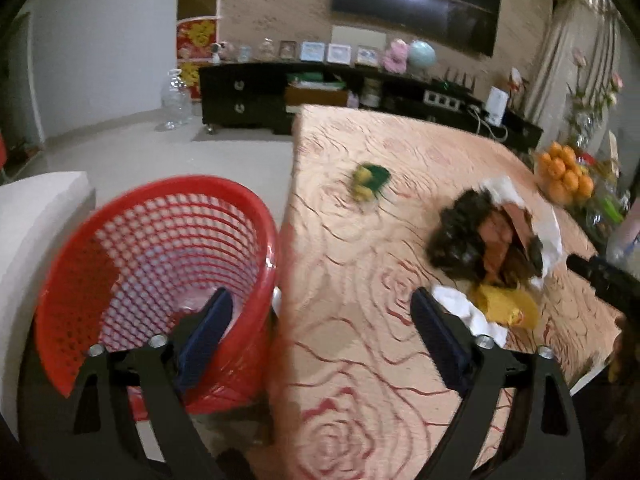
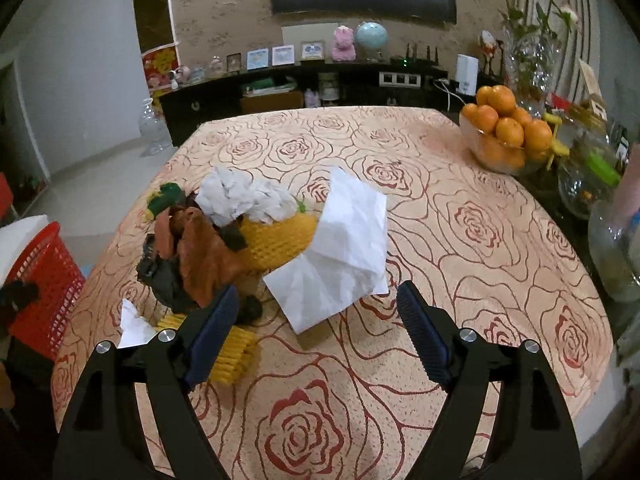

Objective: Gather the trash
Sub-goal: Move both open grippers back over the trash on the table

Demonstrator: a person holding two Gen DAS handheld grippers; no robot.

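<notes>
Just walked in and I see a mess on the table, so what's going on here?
A person with hand-held tongs in each hand is clearing trash off a rose-patterned table. Both tongs are open and hold nothing. The right tongs hang over the table at a white paper napkin, which lies by a pile of peels and wrappers. The left tongs straddle the table edge and the red mesh basket standing beside it.
</notes>
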